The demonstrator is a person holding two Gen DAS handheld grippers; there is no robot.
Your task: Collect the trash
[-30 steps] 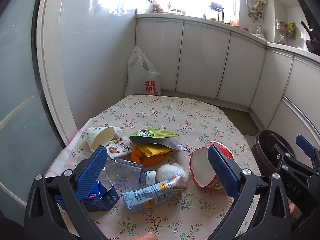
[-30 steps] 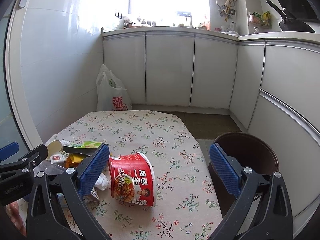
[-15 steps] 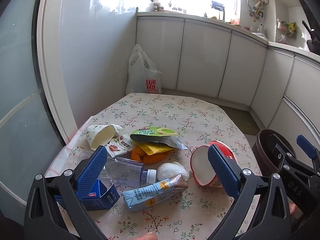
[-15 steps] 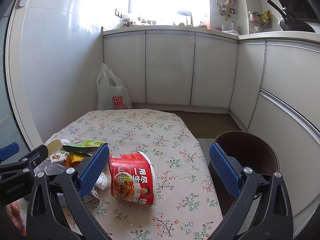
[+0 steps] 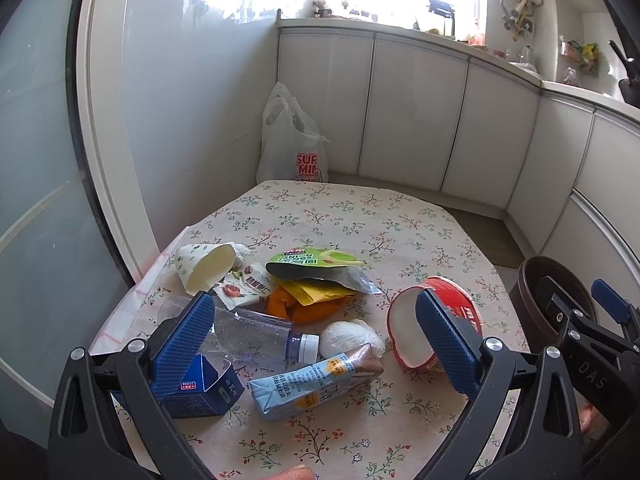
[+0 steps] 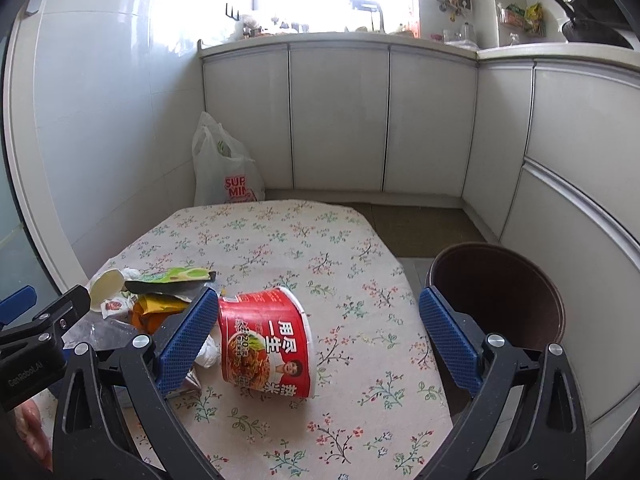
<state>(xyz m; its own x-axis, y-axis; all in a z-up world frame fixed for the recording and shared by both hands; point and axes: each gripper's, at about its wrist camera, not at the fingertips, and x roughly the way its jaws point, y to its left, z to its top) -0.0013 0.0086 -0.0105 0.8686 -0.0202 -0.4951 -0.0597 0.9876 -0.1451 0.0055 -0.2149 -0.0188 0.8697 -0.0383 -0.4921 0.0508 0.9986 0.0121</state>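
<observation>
Trash lies on the floral table (image 5: 344,216): a red noodle cup (image 5: 404,328) on its side, also in the right wrist view (image 6: 266,340), a light blue drink carton (image 5: 308,384), a clear bottle (image 5: 248,332), a dark blue box (image 5: 208,392), a white wad (image 5: 352,338), a paper cup (image 5: 204,266), and green (image 5: 316,262) and yellow (image 5: 316,292) wrappers. My left gripper (image 5: 316,344) is open and empty above the carton. My right gripper (image 6: 316,340) is open and empty, hovering around the noodle cup. A brown bin (image 6: 500,292) stands right of the table.
A white shopping bag (image 5: 292,148) stands on the floor past the table's far edge. White cabinets (image 6: 340,120) line the back and right. A glass door (image 5: 40,200) is to the left. The right gripper's body (image 5: 592,344) shows at the left view's right edge.
Both grippers have drifted very slightly; the trash has not moved and both stay open.
</observation>
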